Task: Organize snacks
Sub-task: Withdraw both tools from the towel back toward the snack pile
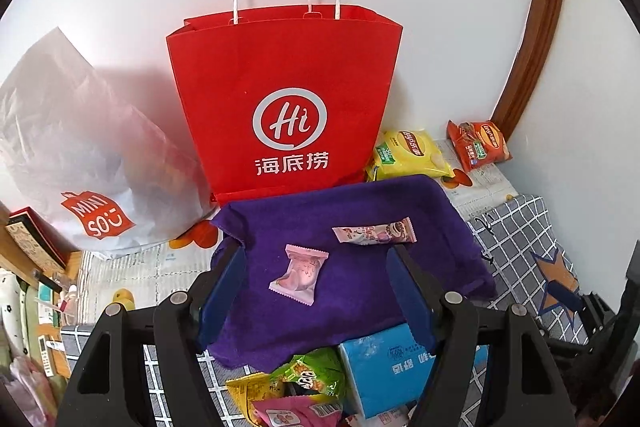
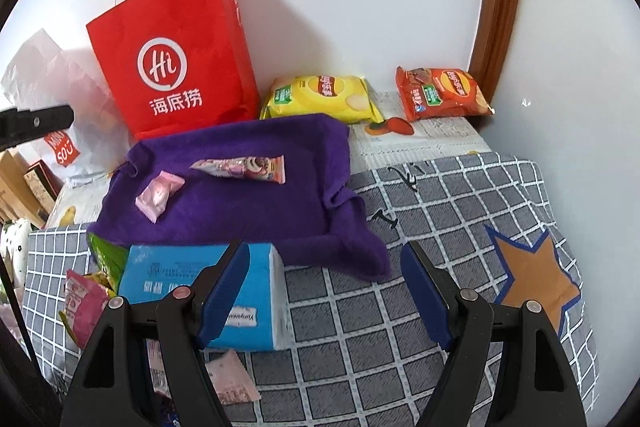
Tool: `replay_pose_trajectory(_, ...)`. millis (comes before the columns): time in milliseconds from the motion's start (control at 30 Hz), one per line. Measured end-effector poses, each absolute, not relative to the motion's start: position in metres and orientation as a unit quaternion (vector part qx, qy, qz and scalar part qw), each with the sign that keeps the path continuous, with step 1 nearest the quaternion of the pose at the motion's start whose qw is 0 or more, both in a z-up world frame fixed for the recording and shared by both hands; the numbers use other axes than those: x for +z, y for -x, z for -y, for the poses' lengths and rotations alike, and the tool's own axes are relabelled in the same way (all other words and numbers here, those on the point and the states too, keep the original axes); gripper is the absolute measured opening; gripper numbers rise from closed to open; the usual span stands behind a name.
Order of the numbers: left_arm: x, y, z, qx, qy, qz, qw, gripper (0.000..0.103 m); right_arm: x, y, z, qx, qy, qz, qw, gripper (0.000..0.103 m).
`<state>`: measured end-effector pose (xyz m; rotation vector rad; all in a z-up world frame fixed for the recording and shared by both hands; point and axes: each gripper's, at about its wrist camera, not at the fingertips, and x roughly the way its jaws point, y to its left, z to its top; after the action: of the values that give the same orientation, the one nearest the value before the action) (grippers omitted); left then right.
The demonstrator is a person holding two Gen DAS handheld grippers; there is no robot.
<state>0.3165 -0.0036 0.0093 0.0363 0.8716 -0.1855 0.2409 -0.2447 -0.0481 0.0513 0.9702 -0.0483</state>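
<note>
A purple towel lies spread on the bed with two snacks on it. One is a square pink packet, the other a long pink bar. My left gripper hovers open above the towel, and the square packet shows between its blue fingers, untouched. My right gripper hangs open and empty over the towel's near corner. A yellow chip bag and a red-orange chip bag lie by the wall.
A red paper bag stands upright behind the towel, beside a white plastic bag. A blue tissue pack sits among green and pink snack packets. Checked cloth covers the right.
</note>
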Motion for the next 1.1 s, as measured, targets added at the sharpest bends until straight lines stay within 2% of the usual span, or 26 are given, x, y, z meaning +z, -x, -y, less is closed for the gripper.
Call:
replay_pose_trajectory(767, 0.014, -0.314, 0.001, -0.098, -0.007, -0.422, 0.901, 0.071, -0.103, -0.216, 0.215, 0.052, -0.021, -0.533, 0.844, 0.078)
replay_pose_trajectory(1100, 0.011, -0.316, 0.004, -0.101, -0.014, -0.423, 0.900, 0.071, -0.108, -0.209, 0.208, 0.081, -0.009, -0.540, 0.838, 0.078)
